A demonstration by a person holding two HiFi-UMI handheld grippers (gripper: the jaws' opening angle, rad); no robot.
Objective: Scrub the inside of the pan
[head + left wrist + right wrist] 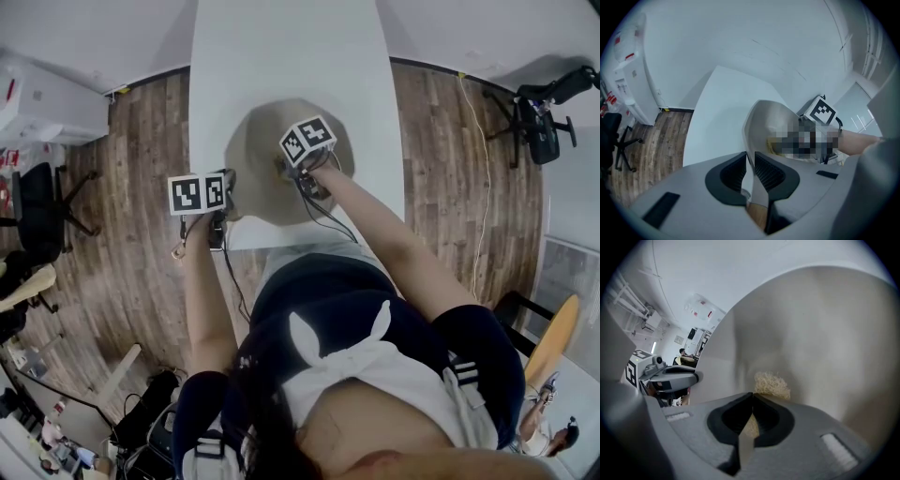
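Person: closest thing to the head camera, dark top with white trim filling the bottom of that view. Both arms are stretched forward with 1 gripper in each hand.

Table: white, long and narrow, with wood-plank floor on both sides.

Pan: sits at the near end of the table. It's round and pale beige inside, with its handle on the side toward the person's left hand.

In the pan: 1 tuft of pale, straw-coloured fibrous scrubber (looks like a loofah-type pad), low against the inner wall. The tips of the right gripper are in there too.

Left gripper: parked at the pan's left edge, outside the rim. Its jaws are only a slit apart and clamped on the handle. A thin pale strip of the handle runs up between the 2 ribbed pads, and a brownish part shows lower down behind them.

Right gripper: reaches down inside the pan with its jaws pressed together, pinching the scrubber. Most of the tuft sticks out past the fingertips and touches the pan's inner surface.

Grippers vs each other: near but not touching, and each one's marker cube shows in the other's view.

Background: 2 black office chairs on the floor, 1 on each side, well apart from the table.
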